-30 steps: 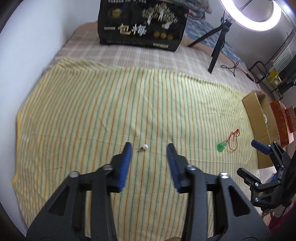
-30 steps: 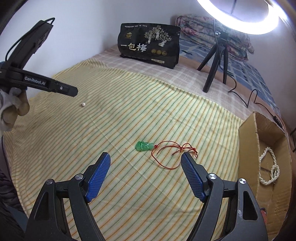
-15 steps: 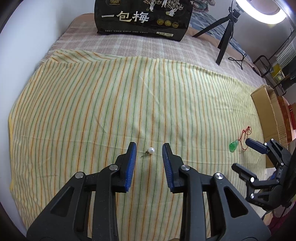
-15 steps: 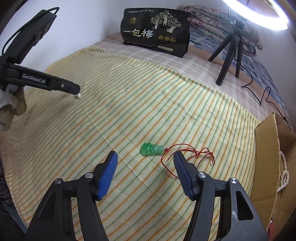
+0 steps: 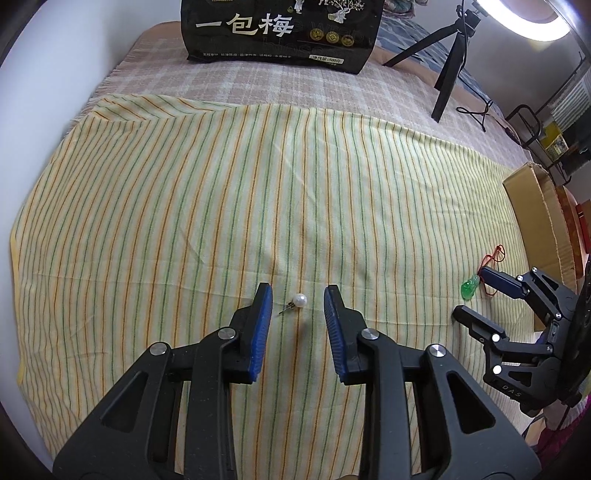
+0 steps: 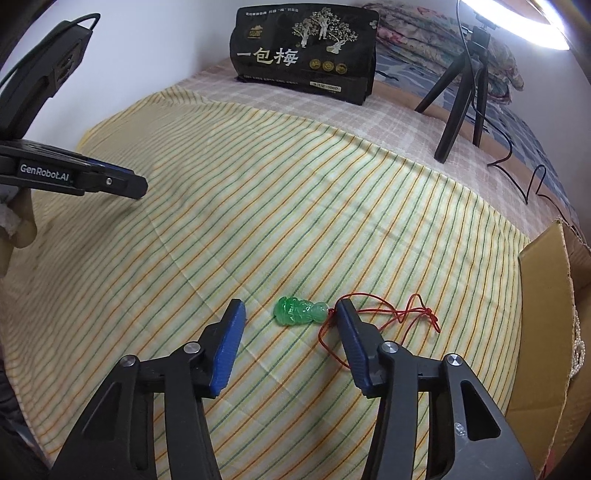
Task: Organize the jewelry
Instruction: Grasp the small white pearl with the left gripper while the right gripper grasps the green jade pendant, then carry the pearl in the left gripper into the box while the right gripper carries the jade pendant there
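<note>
Fingers (image 5: 263, 306) of the left gripper (image 5: 297, 302) spread around the pearl earring (image 5: 298, 300); right gripper (image 6: 291, 321) fingers spread around the green pendant (image 6: 300, 311).

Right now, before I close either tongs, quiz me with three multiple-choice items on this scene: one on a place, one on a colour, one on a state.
1. Where is the pearl earring?
A. Between the left tongs' fingers
B. Inside the cardboard box
C. On the black bag

2. What colour is the pendant's cord?
A. Blue
B. Red
C. White

3. How are the right tongs?
A. Shut on the green pendant
B. Shut, holding nothing
C. Open around the pendant

Answers:
1. A: the pearl lies on the striped cloth between both pads.
2. B: red loops trail from the pendant.
3. C: a gap shows on each side.
</note>
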Demonstrator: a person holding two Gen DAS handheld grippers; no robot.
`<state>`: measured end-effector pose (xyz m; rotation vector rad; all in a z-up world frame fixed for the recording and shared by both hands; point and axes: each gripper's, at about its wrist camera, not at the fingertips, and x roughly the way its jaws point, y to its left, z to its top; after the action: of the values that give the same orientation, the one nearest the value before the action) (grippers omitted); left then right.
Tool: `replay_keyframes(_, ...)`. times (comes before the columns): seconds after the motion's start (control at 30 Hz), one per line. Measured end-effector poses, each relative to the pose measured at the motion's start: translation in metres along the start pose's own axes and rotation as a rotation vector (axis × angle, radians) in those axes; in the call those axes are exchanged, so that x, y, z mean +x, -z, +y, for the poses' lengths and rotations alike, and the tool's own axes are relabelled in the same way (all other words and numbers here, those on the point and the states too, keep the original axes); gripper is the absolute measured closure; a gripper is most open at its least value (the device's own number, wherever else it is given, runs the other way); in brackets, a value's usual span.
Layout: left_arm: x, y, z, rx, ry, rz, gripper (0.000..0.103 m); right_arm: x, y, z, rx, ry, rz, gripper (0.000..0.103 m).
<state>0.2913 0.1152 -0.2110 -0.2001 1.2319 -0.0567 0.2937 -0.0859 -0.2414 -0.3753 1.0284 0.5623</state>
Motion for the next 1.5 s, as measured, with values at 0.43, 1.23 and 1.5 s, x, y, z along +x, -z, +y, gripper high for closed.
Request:
replay_keyframes(0.43,0.011,0.001,-0.004,0.027,-0.041,0.010,0.094,0.003,-0.001,0.000,-0.023,0.016,0.003,0.068)
replay_keyframes(1.23,-0.066,0.000,-0.026,0.013,0.082,-0.148,0.095,-0.076,-0.010,-0.017,0.044,-0.015,-0.147,0.073)
replay_keyframes(1.5,-0.093,0.003,-0.057,0.054,0.141,-0.200,0.095,-0.122,-0.006,-0.032,0.089,-0.019,-0.234,0.073)
